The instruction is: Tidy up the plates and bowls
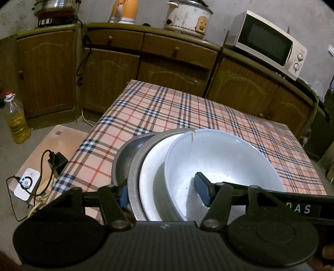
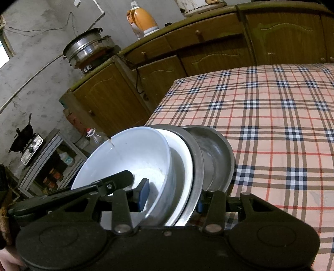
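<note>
White bowl (image 1: 219, 166): innermost of the nest, cracked from the rim down the wall, empty apart from a few specks, tilted up on edge.
White plate (image 1: 150, 179): right behind the bowl, holding it, only a crescent showing.
Metal pan (image 2: 197, 166): grey rim wrapped round the white plate, next layer out.
Outer metal dish (image 2: 213, 152): last in the stack, dull steel, empty face open to the right wrist view, mostly covered in the left one.
Whereabouts: whole nest standing on edge over the near edge of the counter (image 1: 187, 112) with the plaid cloth; can't tell if touching it.
Left tongs (image 1: 165, 191): half spread, pinching the stack, one blue pad inside the bowl, other pad behind the metal rim.
Right tongs (image 2: 171, 198): same deal from the other side, pad in the bowl, other one tucked behind the pan.
Hidden bits: lower rims of all four cut off by the tong bodies; outer pads barely visible.
Background: oil bottle (image 1: 17, 123) on the floor, half full of yellow; microwave (image 1: 269, 43) and rice cooker (image 1: 187, 17) on the cabinets, contents not visible.
</note>
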A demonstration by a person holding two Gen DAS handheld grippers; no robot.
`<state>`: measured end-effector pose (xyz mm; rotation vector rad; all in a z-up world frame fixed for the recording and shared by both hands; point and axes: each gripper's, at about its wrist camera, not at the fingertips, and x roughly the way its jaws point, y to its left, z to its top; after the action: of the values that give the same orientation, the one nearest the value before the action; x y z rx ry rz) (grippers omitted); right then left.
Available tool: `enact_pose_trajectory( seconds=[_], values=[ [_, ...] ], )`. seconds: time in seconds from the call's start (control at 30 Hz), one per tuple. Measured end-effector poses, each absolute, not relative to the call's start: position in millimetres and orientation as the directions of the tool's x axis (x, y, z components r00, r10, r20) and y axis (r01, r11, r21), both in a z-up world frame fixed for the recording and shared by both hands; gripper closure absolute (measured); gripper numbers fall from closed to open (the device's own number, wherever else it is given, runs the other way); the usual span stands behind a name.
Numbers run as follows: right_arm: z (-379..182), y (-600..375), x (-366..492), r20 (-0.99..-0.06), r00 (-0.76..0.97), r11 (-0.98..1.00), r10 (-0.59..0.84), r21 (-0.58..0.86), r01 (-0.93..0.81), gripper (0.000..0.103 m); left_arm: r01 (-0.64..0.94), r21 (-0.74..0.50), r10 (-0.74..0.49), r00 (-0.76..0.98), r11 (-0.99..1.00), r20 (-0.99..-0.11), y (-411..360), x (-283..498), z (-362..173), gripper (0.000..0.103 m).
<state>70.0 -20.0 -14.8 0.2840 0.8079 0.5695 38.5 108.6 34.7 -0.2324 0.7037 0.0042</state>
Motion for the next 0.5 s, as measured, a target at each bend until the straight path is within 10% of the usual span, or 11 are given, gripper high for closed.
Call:
enact_pose_trajectory(
  seconds=[0.5],
  values=[
    [-22.1, -16.6, 79.8, -0.611, 0.547, 0.82, 0.572, 0.449, -0.356, 0.05, -0.083, -0.212, -0.078, 0.755, 0.974, -0.651, 109.7, 47.8, 27.3, 0.041]
  ],
)
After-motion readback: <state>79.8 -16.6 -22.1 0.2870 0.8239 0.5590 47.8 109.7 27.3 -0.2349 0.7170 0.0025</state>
